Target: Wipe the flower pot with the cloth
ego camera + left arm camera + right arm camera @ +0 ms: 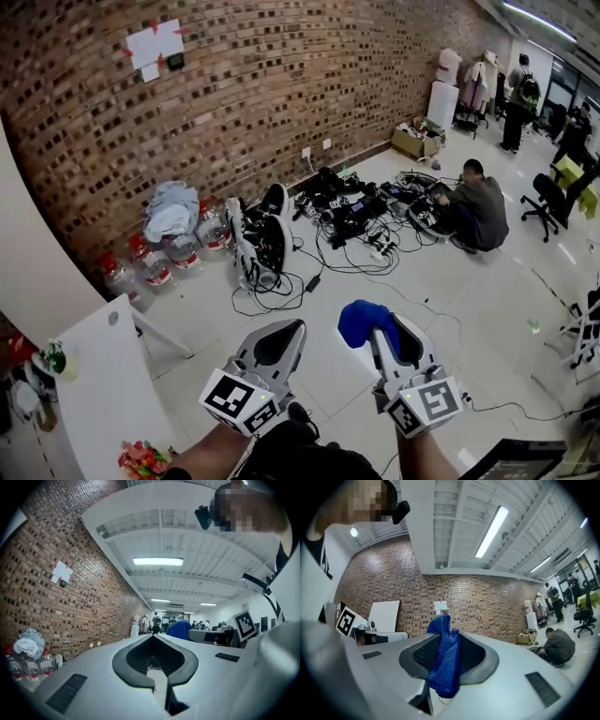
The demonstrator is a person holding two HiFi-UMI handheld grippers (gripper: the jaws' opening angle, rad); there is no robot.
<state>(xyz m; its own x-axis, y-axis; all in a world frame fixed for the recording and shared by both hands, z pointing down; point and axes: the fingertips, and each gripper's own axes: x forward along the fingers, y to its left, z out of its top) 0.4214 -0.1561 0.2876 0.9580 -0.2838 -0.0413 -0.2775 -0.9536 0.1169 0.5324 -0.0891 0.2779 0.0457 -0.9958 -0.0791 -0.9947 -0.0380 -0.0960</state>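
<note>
Far left: white table [103, 375], with a small white round thing with green in it [53, 360] at its edge. Probably the flower pot, but it's too small and distorted to be sure. Nothing is touching it, and both grippers are well apart from it, up over the floor [450, 309].

Left hand-held gripper [292, 328]: jaws together, nothing in them.

Right hand-held gripper [384, 328]: clamped on the blue cloth [445, 660]. It's bunched between the jaws, one end poking past the tips, the other hanging below.

Risks as I see them:
- Wiping hasn't started. The cloth is a wad with little flat face, so I'd likely rub with the jaw tips and scrape the pot.
- The pot sits at the table edge, so a one-sided push could tip it or slide it off. The left gripper must open to steady it first.
- A thin pinch could let the cloth drag out.
</note>
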